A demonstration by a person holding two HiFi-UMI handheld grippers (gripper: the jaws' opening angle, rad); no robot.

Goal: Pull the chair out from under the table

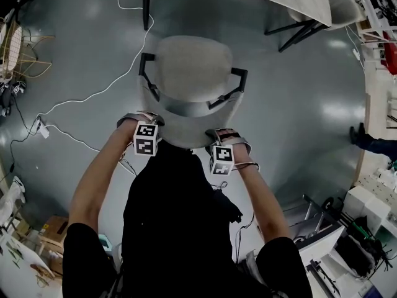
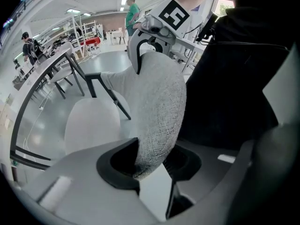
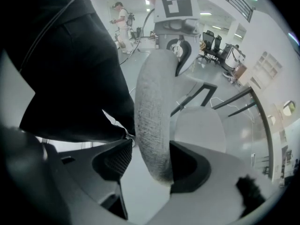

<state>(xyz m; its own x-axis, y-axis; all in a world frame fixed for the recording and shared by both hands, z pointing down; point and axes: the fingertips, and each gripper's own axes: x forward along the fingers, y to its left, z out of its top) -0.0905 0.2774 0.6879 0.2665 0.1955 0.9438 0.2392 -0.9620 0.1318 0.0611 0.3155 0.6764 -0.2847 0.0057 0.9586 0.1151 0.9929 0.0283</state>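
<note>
No letters, digits, brand names or signs can be read in any of your three views. The only printed marks are the black-and-white square patterns on the left cube (image 1: 146,139) and the right cube (image 1: 221,160), and these carry no text. Shelves and boxes at the room's edges are too small and blurred for you to read.

Ceiling-light glare is spread over the glossy floor (image 1: 338,110) beyond the right gripper (image 1: 218,135). Edges are bent and darkened by wide-angle lenses.
</note>
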